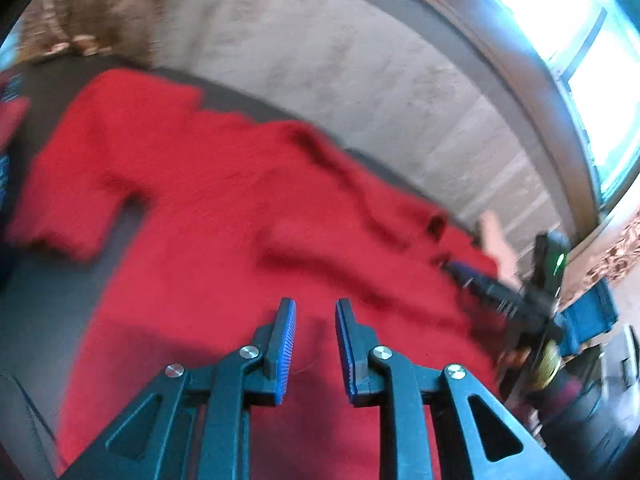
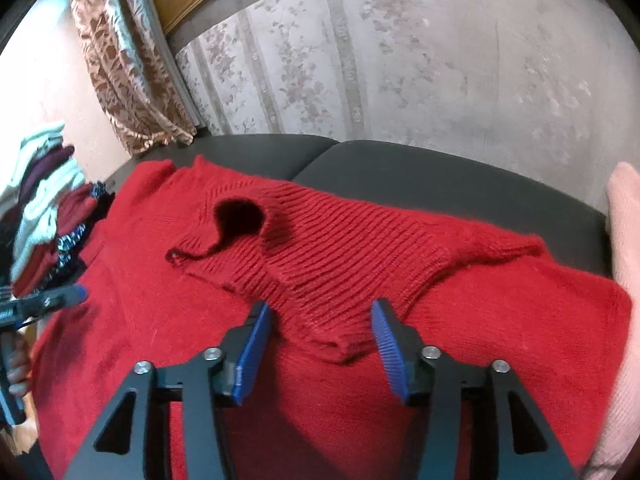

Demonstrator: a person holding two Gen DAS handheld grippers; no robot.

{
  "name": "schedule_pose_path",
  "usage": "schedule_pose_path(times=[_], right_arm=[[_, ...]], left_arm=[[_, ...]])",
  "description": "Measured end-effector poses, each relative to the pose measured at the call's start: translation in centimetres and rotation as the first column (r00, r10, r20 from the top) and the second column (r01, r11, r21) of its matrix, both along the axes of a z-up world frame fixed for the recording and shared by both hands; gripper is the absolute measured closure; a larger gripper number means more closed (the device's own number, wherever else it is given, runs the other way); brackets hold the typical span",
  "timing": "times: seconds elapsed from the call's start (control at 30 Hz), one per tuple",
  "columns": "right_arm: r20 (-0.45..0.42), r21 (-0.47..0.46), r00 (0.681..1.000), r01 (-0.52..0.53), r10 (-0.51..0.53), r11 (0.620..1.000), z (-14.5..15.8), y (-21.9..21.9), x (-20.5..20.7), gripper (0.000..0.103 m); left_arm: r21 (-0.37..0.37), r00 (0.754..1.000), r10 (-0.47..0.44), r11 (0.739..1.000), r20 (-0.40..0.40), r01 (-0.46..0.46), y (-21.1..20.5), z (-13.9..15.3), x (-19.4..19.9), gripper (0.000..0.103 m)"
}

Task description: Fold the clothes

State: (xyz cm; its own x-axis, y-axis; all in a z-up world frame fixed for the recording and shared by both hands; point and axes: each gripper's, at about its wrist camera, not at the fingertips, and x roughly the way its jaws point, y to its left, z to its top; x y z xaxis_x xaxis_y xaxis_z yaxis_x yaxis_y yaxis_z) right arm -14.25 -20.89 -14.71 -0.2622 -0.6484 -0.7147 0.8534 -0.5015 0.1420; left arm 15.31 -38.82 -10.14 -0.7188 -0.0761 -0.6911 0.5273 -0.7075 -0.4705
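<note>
A red knitted sweater (image 2: 328, 264) is seen spread across a dark sofa (image 2: 420, 172), set against a wall (image 2: 360, 60) papered in a pale floral stripe. In the right wrist view, the ribbed collar (image 2: 280, 248) of the sweater is shown folded down over the body of the garment, its dark neck opening turned toward the far left. The right gripper (image 2: 320, 320) is held low over the near edge of that ribbed part, its blue pads (image 2: 256, 344) set moderately wide on either side of the folded hem; the knit lies between them, but no pad is seen pressing on it. A pink cushion (image 2: 624, 280) is placed at the right end of the sofa, and a pile of clothes (image 2: 48, 208) is stacked at the far left beside a patterned curtain (image 2: 120, 60).

In the left wrist view, blurred by motion, the sweater (image 1: 224, 208) is seen lying flat, one sleeve reaching toward the far left. The left gripper (image 1: 315, 328) is held above the red fabric with its pads (image 1: 286, 344) set a narrow gap apart, and nothing is gripped between them. The right gripper (image 1: 480, 280) and the hand (image 1: 498, 244) holding it are caught at the right of that view, beneath a bright window (image 1: 580, 40). The left gripper (image 2: 60, 300) is likewise glimpsed at the left edge of the right wrist view.
</note>
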Motion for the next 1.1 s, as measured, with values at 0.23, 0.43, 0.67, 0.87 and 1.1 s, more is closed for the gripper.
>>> schedule_pose_path(times=[0.23,0.43,0.67,0.87,1.1], right_arm=[[-0.029,-0.139,0.992,-0.127,0.124,0.982,7.7,-6.3,6.9,0.045],[-0.030,-0.067,0.801,-0.598,0.597,0.799,7.4,-19.3,19.7,0.044],[0.041,0.052,0.729,-0.684,0.683,0.727,1.9,-28.8,22.3,0.038],[-0.030,0.180,0.707,-0.691,0.706,0.700,0.0,-31.5,23.2,0.041],[0.139,-0.002,0.819,-0.562,0.556,0.827,2.9,-31.3,18.7,0.094]], left_arm=[[0.001,0.994,0.057,0.998,-0.089,-0.057,0.8,-2.3,6.3,0.083],[-0.044,0.990,0.047,0.998,-0.133,-0.054,1.6,-2.8,6.9,0.083],[-0.041,0.983,0.034,0.998,-0.179,-0.042,1.5,-3.4,7.3,0.083],[-0.039,0.979,0.024,0.999,-0.200,-0.032,1.4,-3.8,7.2,0.083],[-0.034,0.980,0.021,0.999,-0.198,-0.029,1.5,-4.2,7.0,0.083]])
